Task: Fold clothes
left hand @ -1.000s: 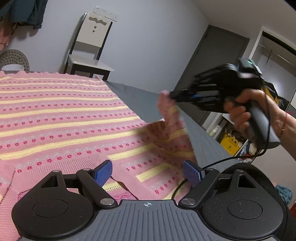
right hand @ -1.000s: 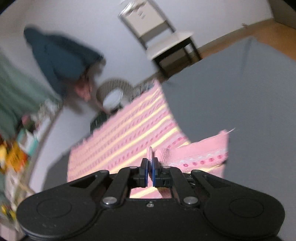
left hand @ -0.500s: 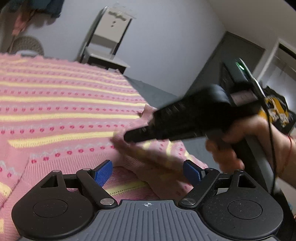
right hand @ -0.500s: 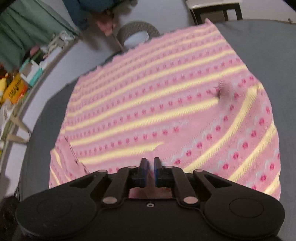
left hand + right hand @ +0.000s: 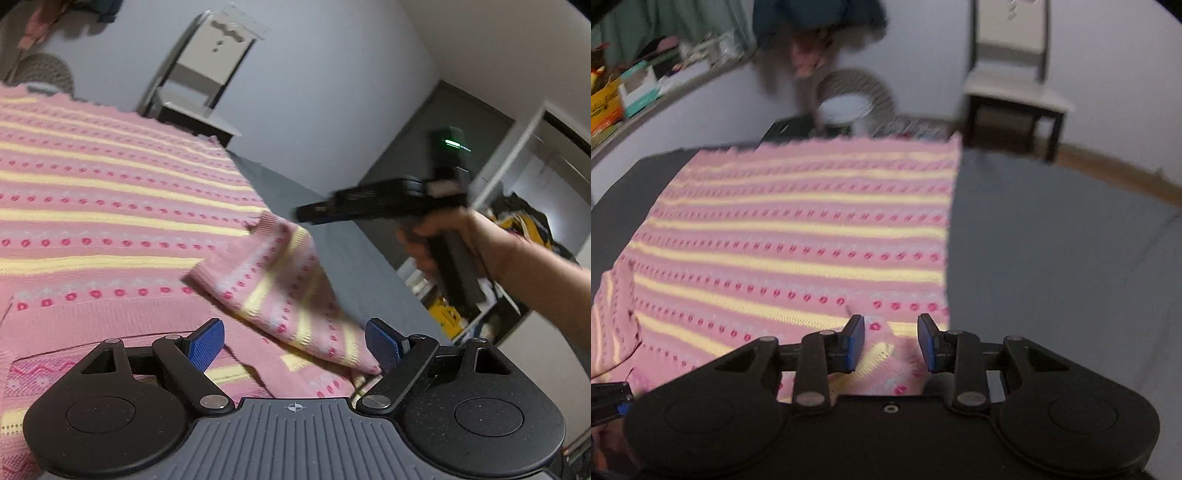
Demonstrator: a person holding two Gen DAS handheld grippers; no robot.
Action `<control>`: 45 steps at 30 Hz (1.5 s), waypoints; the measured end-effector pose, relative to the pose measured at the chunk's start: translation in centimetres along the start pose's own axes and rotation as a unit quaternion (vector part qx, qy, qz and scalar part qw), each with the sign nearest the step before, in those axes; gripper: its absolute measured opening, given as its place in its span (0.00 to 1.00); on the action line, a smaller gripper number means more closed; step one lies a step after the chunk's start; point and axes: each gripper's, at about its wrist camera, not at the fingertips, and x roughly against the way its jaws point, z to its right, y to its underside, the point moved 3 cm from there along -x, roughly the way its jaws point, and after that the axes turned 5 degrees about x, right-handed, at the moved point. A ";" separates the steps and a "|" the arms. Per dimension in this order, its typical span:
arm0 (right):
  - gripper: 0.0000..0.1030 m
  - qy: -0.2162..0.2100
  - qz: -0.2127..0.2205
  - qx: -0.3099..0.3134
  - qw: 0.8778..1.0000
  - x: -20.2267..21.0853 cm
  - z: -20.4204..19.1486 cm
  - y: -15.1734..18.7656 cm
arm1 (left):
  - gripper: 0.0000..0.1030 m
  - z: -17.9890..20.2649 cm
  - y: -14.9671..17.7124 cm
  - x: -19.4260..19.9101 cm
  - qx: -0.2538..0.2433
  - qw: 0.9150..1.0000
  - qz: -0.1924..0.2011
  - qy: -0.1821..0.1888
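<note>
A pink striped sweater (image 5: 798, 229) lies flat on a grey surface (image 5: 1052, 240), w/ its right sleeve (image 5: 280, 288) folded in over the body. The right gripper (image 5: 891, 341) hangs just above that sleeve, jaws partway apart and gripping nothing; the left gripper (image 5: 294, 345) sits low over the near hem, jaws wide apart, also empty. Risk, as a guess: the sleeve fold looks loose and humped, so it could slide back off or bunch if a gripper snags the knit, esp. w/ the left jaws so close to the fabric.
</note>
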 end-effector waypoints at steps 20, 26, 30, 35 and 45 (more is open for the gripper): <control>0.36 -0.012 -0.091 0.122 0.988 5.6 -6.7 4.5 | 0.82 -1.3 -0.4 1.4 0.021 0.999 0.004 -0.027; 0.25 0.005 -0.186 0.267 0.946 6.5 -11.2 9.7 | 0.82 -2.3 -1.3 2.6 0.042 0.998 0.029 -0.048; 0.25 0.021 -0.212 0.307 0.928 5.7 -13.2 11.4 | 0.82 -2.8 -1.3 2.7 0.049 0.997 0.026 -0.056; 0.25 -0.002 -0.252 0.286 0.925 7.4 -13.3 11.3 | 0.82 -2.6 -0.8 2.4 0.031 0.998 0.001 -0.049; 0.34 -0.006 -0.218 0.106 0.970 11.0 -6.4 6.5 | 0.82 3.2 1.5 -1.0 -0.007 0.993 -0.050 0.103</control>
